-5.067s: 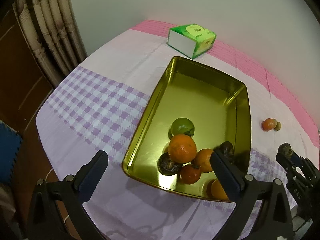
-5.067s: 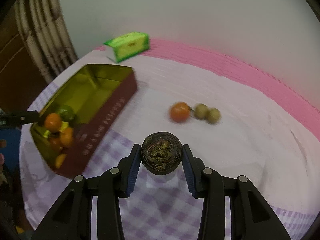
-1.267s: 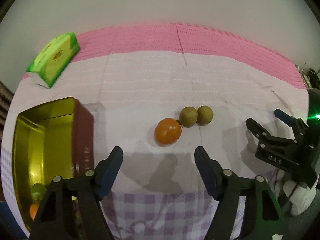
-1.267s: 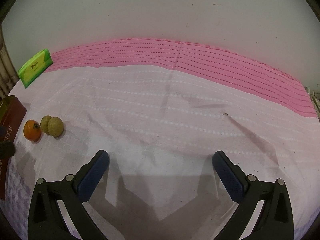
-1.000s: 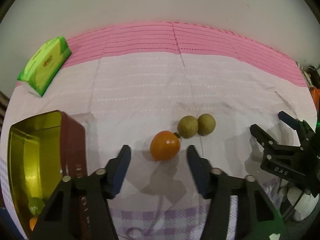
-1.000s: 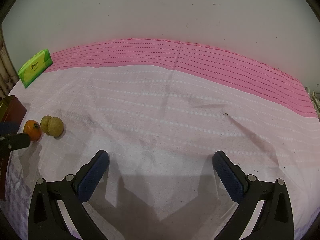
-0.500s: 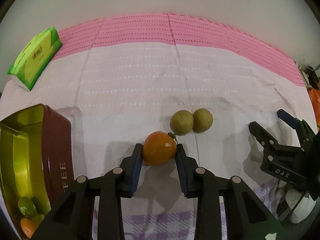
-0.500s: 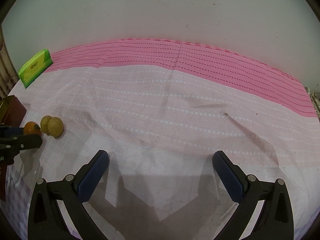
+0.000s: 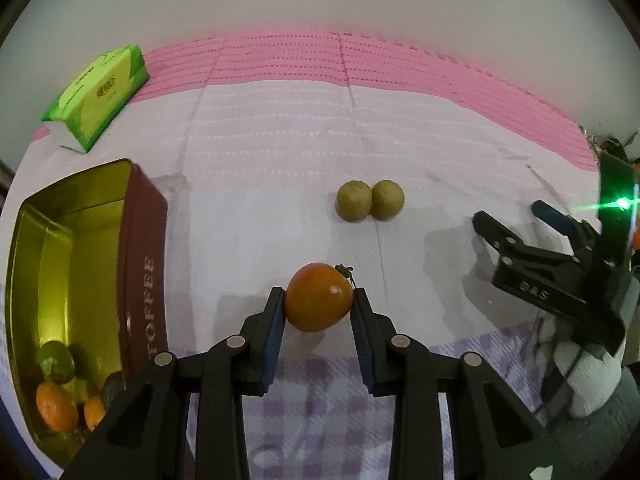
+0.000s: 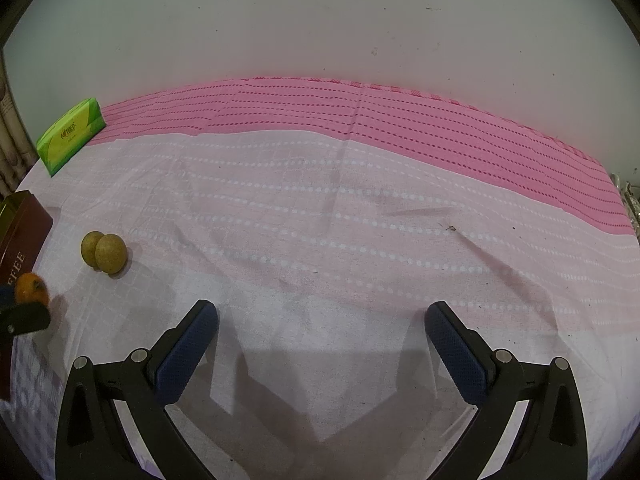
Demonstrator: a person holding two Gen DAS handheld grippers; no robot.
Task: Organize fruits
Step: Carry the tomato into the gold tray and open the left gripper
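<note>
The left gripper (image 9: 318, 307) has its two blue-padded fingers clamped on either side of a round orange-red fruit with a small green stalk (image 9: 319, 302), which sits squarely between the pads. Whether the fruit rests on the cloth or is just clear of it, I cannot tell from here. To the left stands a rectangular gold-lined tin with dark red sides and the word TOFFEE on it (image 9: 141, 264); in its near corner lie a green fruit (image 9: 57, 361) and a couple of orange ones (image 9: 56, 407), with something darker beside them. Two small round olive-brown fruits (image 9: 370, 200) sit touching each other on the pale pink and white cloth over the counter (image 9: 280, 152), a little beyond the gripped fruit. A green tissue pack (image 9: 98, 94) lies at the far left, near the wall.

The right gripper (image 10: 320, 340) is spread wide with nothing between its pads, poised over bare cloth well to the right of the fruit.

This looks like the pick-up step for the orange-red fruit, with most of the sorting already done. The next move, I'd judge, is to carry it leftward over the tin's red wall, lower it into the free gold floor, and let go gently so it doesn't roll or knock the others. The two olive-brown fruits remain to be gathered after that.
</note>
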